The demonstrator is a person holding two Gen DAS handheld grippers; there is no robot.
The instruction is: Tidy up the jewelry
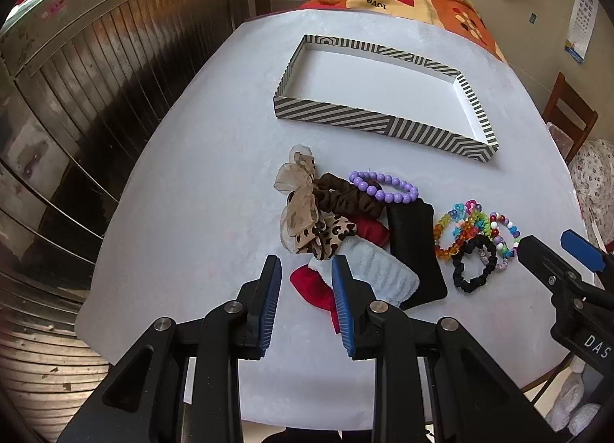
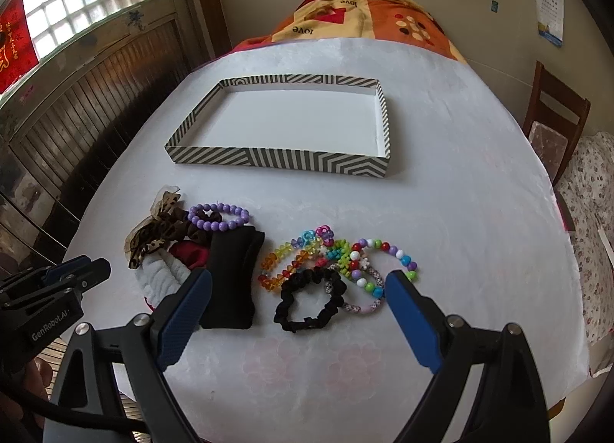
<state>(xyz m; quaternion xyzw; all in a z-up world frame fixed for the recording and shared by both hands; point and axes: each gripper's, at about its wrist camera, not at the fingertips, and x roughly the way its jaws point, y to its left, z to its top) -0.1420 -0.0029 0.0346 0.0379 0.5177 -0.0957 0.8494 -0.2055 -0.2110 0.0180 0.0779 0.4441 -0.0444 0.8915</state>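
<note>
The left gripper (image 1: 306, 270) is hovering low over the near edge of the accessory pile, its blue-padded fingers (image 1: 271, 301) standing apart with nothing between them. The red fabric piece (image 1: 314, 285) and the white ribbed headband (image 1: 380, 270) are lying just beyond its fingertips.

The right gripper (image 2: 299, 281) is hanging above the bracelets, its fingers (image 2: 412, 320) spread wide and holding nothing. The black scrunchie (image 2: 311, 301) is lying on the white tabletop (image 2: 460, 232) between the two fingertips as that camera sees it.

The jewelry is sitting in a loose cluster on the tabletop, near the striped tray (image 2: 280, 161) but apart from it. The purple bead bracelet (image 2: 218, 218) is resting on the brown scrunchie (image 1: 345, 199), beside the black headband (image 2: 234, 278). The leopard-print bow (image 1: 307, 224) is lying at the left end of the cluster, touching the brown scrunchie. To the right, the amber and rainbow bead bracelet (image 2: 278, 266), the multicoloured round-bead bracelet (image 2: 383, 262) and a speckled cord bracelet (image 2: 368, 289) are overlapping one another, touching the black scrunchie.

The tray is standing open side up, showing a bare white floor. Behind the tabletop, an orange patterned blanket (image 2: 376, 17) is covering a mound, and a wooden chair (image 2: 556, 116) is standing to the right.
</note>
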